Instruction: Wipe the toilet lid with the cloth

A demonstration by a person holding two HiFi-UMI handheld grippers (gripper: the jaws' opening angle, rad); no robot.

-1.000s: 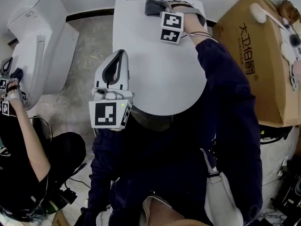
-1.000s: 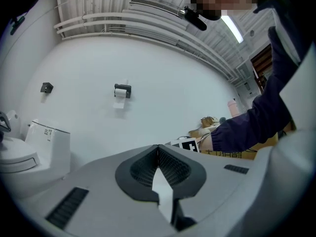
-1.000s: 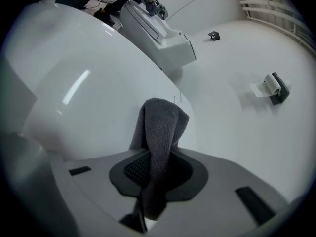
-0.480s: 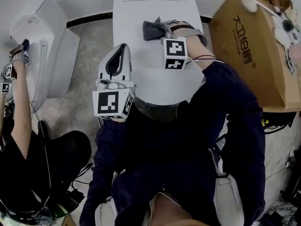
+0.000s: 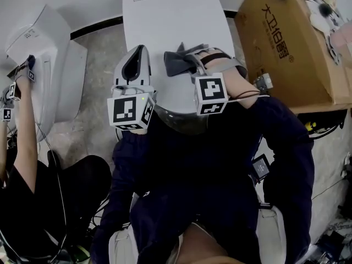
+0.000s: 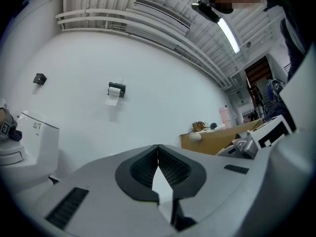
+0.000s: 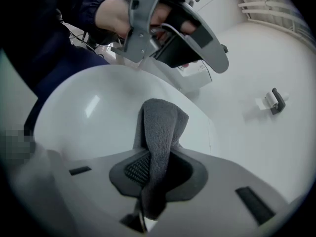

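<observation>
A white toilet lid (image 5: 176, 21) fills the top middle of the head view. It is shut down flat. A big brown box (image 5: 286, 54) stands to its right. A second toilet (image 5: 41, 59) stands to its left, and another person's arm (image 5: 25, 131) reaches up to it.

The right gripper (image 5: 190, 64) is over the lid, near its middle. Its jaws are squeezed tight on a grey cloth (image 5: 175, 65). The cloth sticks out past the jaws, folds over, and its far end rests on the lid.

The left gripper (image 5: 141, 49) is at the left edge of the lid, just beside the right one. Its jaws are pressed together with nothing between them. It points at a white wall (image 6: 163, 83). A small paper roll (image 6: 114, 94) hangs on that wall.
</observation>
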